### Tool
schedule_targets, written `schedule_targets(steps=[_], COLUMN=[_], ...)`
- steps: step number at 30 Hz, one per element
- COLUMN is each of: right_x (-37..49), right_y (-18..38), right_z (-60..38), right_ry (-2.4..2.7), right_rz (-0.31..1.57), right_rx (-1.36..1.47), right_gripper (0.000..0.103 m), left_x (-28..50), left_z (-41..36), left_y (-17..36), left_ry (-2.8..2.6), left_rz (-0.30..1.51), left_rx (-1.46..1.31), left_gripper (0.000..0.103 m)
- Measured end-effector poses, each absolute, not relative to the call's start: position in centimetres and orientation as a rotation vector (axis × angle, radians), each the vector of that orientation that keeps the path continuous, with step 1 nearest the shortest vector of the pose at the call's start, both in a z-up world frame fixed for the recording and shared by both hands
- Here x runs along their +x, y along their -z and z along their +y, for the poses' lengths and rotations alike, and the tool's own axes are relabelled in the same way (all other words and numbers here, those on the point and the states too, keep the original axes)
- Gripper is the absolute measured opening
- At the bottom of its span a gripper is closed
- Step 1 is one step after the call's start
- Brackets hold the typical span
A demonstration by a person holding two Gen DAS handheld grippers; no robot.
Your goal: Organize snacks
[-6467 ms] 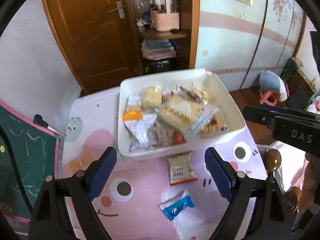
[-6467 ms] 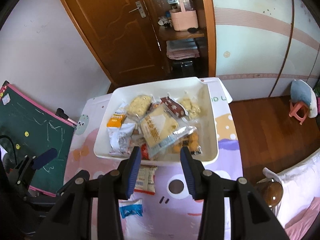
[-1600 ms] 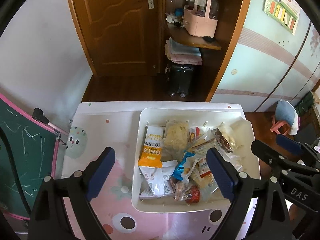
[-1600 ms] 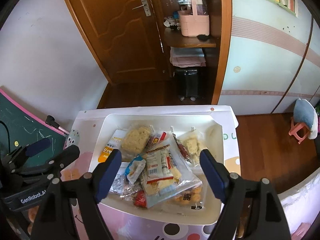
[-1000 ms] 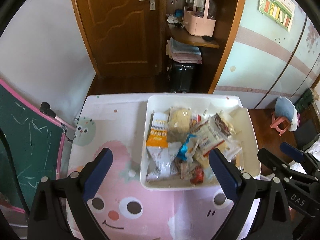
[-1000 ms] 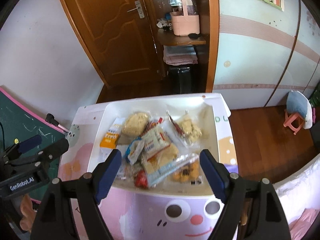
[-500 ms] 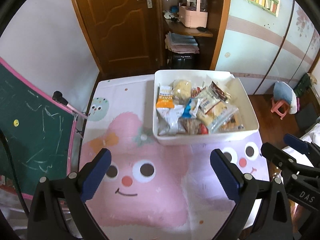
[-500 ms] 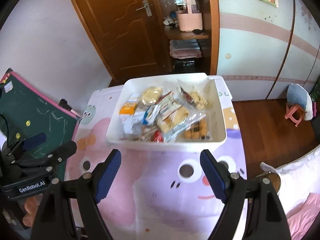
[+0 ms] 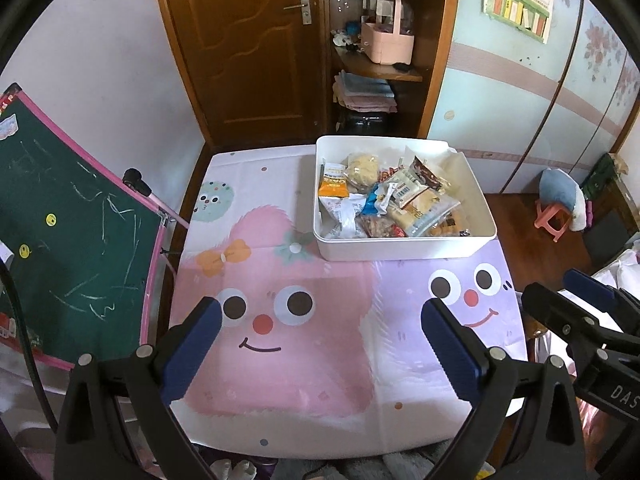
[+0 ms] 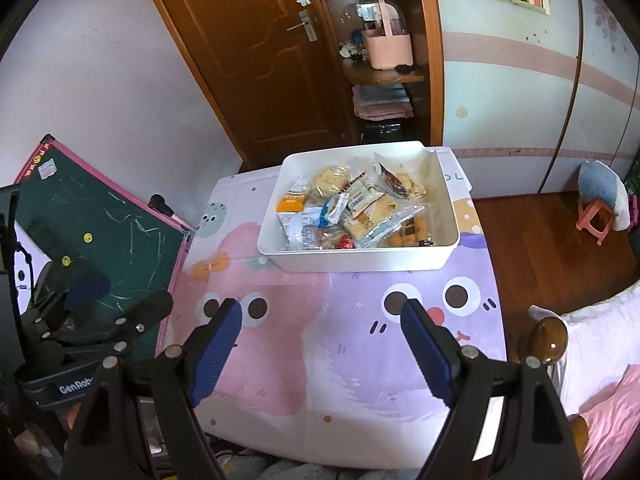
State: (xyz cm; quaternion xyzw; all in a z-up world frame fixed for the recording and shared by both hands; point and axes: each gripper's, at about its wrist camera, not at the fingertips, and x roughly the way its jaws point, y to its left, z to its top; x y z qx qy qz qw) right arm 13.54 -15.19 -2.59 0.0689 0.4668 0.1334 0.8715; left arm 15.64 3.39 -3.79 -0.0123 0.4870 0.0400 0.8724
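You are holding both black, blue-padded tongs, left [image 9: 320, 344] and right [image 10: 320, 344], spread apart and empty above the cartoon-printed worktop [image 9: 320, 360], since the wrapped snacks [image 9: 394, 206] are sitting gathered inside the white rectangular plastic bin [image 9: 404, 247].

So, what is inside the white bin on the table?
The white bin holds piled snack packets: an orange packet, a blue one, wrapped pastries. Whatever lies under the pile is covered.

Wooden door [image 9: 248, 40] shut, open shelf unit [image 9: 380, 60] beside it. Green chalkboard [image 9: 72, 216] leans left of the table [image 9: 280, 400]. Wood floor [image 10: 560, 240], daylight.
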Motion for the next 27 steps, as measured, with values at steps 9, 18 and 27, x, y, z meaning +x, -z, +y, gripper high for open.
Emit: schedule_targets(steps=[9, 18, 27], right_x=[12.1, 11.3, 11.5], right_y=[2.4, 1.5, 1.1], right_z=[-14.9, -14.8, -14.8], right_ry=[-0.27, -0.257, -0.249], right_rz=[0.972, 0.949, 0.943], right_rx=[0.137, 0.116, 0.111], right_gripper=[0.082, 0.082, 0.082], left_x=[14.4, 14.2, 14.2], left_z=[3.4, 3.1, 2.7], left_y=[4.0, 3.8, 3.7], left_ry=[-0.074, -0.07, -0.062], left_rz=[1.038, 1.016, 1.015], left_rx=[-0.067, -0.06, -0.065], left_gripper=[0.1, 0.1, 0.1])
